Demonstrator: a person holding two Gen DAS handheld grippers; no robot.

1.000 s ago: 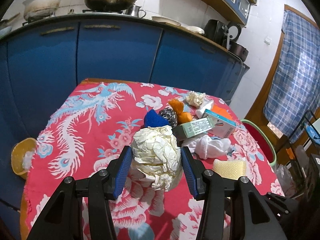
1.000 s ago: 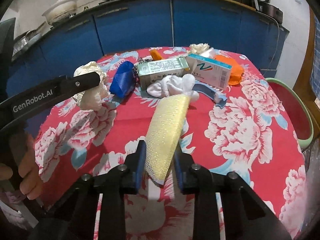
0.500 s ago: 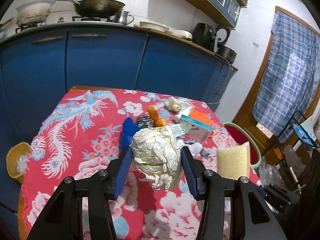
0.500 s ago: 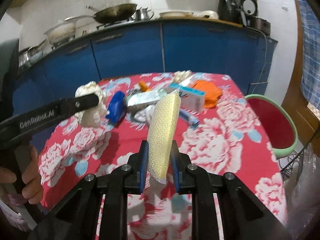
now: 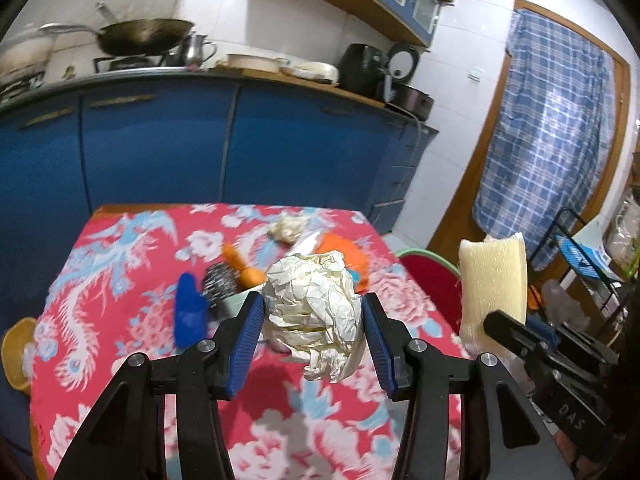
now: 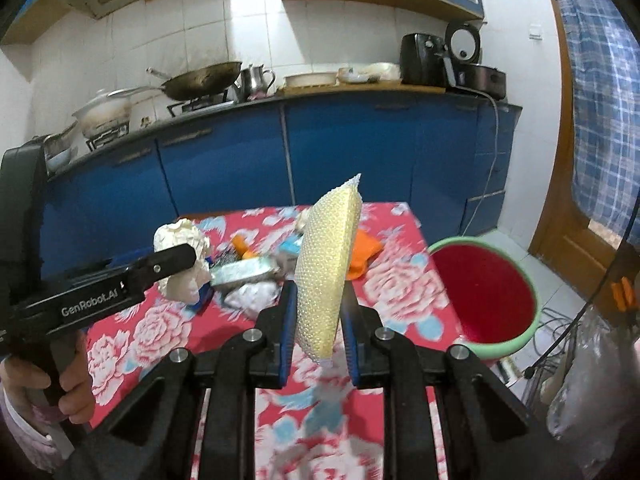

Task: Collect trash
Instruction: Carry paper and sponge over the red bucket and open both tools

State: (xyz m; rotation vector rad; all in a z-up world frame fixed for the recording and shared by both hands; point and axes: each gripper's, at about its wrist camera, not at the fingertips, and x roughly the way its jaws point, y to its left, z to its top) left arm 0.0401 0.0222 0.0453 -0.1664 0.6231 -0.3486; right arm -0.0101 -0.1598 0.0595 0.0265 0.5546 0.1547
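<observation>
My left gripper (image 5: 312, 316) is shut on a crumpled ball of white paper (image 5: 312, 312) and holds it above the red flowered tablecloth (image 5: 120, 280). My right gripper (image 6: 319, 308) is shut on a yellow sponge (image 6: 328, 264), held upright above the table; the sponge also shows in the left wrist view (image 5: 492, 280). A red bin with a green rim (image 6: 484, 296) stands on the floor right of the table. More trash lies mid-table: a blue scrap (image 5: 190, 316), a steel scourer (image 5: 220, 284), an orange piece (image 5: 240, 264), a box (image 6: 244, 272), a white cloth (image 6: 252, 296).
Blue kitchen cabinets (image 5: 160, 148) run behind the table, with a wok (image 5: 144, 36) and pots on the counter. A yellow bowl (image 5: 16, 352) sits low at the table's left. A wire rack (image 5: 588, 264) and a checked curtain (image 5: 552, 128) are at the right.
Both grippers have risen well above the table with their loads. The right gripper lifted the sponge off the cloth and the red bin has come into fuller view.
</observation>
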